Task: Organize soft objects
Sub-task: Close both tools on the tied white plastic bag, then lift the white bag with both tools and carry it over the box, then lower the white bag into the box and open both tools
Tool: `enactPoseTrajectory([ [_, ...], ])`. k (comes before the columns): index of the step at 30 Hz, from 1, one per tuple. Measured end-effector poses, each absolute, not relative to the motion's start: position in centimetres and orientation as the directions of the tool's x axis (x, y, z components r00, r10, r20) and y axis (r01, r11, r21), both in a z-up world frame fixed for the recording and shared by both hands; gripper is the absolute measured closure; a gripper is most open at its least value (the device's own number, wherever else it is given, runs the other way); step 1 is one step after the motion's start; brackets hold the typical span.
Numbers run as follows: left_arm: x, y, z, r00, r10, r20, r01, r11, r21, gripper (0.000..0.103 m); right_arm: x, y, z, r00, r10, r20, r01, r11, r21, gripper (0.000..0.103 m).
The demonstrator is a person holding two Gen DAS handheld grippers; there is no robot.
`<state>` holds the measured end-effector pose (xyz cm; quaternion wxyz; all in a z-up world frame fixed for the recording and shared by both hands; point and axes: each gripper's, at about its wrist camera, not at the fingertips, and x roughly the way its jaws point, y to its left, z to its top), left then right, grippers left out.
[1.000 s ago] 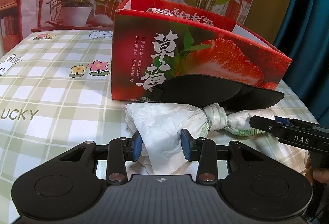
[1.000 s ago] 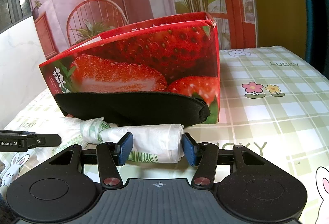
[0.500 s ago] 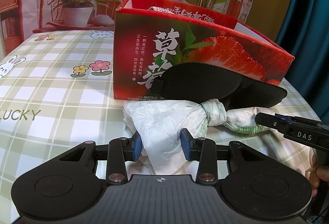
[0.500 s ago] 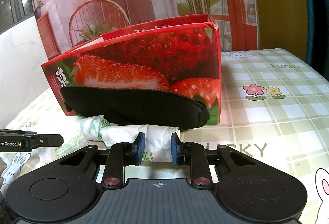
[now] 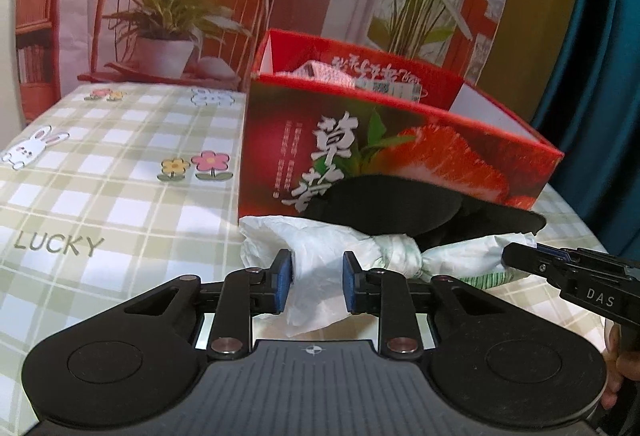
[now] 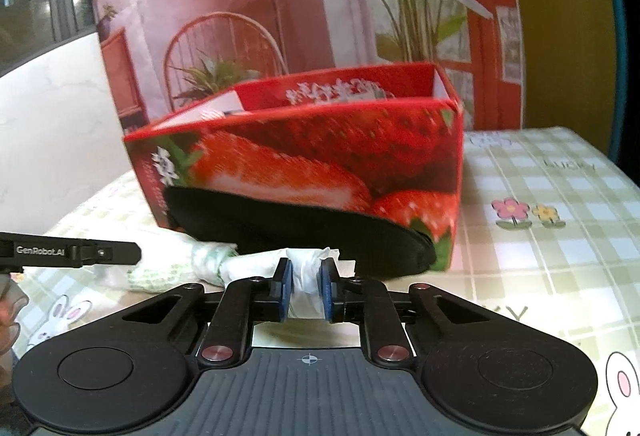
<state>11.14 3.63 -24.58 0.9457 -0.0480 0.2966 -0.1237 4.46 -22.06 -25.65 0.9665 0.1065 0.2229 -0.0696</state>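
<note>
1. The left claw [image 5: 316, 282] has its two blue pads partly closed on the left end of the white plastic bag [image 5: 320, 256]. The pads press the crinkly bag from both sides, so it has hold of it.
2. The bag has a knot in its middle. It lies just in front of the red strawberry box [image 5: 400, 151], and I cannot tell if it touches the surface [image 5: 120, 195].
3. A black soft pad [image 5: 420, 203] leans on the front of the box, just behind the bag and touching it.
4. Inside the box, some soft things already poke up above the front wall.
5. The right claw [image 6: 307, 290] is almost closed. Its pads squeeze the right end of the bag [image 6: 308, 268], just in front of the box [image 6: 320, 147].
6. I think the step now is picking up the bag with both claws.
7. The next move likely needs both claws to rise together, go above the front wall of the box, and let the bag drop inside.
8. The black pad may slide if the bag drags on it.
</note>
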Motion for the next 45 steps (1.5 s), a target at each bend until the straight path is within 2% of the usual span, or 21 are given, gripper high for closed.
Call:
enactPoseTrajectory([
  [6,10.0,3.7,-23.3,0.817,-0.273,-0.507,0.220,0.962,-0.164,0.078,3.3,-21.1,-23.9,0.908,-0.090,-0.410,0.170,0.972,0.163,0.090],
  [18,7.2,3.5,-19.1,0.895,-0.287,-0.342,0.264,0.958,-0.115,0.078,0.6,-20.2,-19.2,0.958,-0.107,-0.264,0.143,0.983,0.119,0.090],
  [26,9.3,2.2,-15.8,0.899,-0.320,-0.298,0.310,0.947,-0.081,0.078,0.9,-21.6,-16.3,0.972,-0.137,-0.192,0.160,0.981,0.111,0.090],
  [32,13.4,0.7,-14.0,0.891,-0.328,-0.315,0.333,0.942,-0.039,0.078,3.4,-23.3,-14.7,0.968,-0.169,-0.184,0.186,0.979,0.079,0.090],
  [36,18.0,-0.7,-13.1,0.874,-0.324,-0.363,0.345,0.939,-0.007,0.078,6.3,-24.9,-13.7,0.957,-0.200,-0.210,0.218,0.974,0.066,0.090],
  [41,23.7,-1.8,-13.3,0.833,-0.293,-0.470,0.301,0.952,-0.060,0.078,10.8,-27.0,-12.5,0.937,-0.232,-0.262,0.249,0.968,0.032,0.090],
  [45,25.9,-3.0,-14.0,0.828,-0.257,-0.499,0.288,0.958,-0.017,0.078,13.6,-27.4,-12.6,0.920,-0.261,-0.293,0.267,0.963,-0.021,0.090],
])
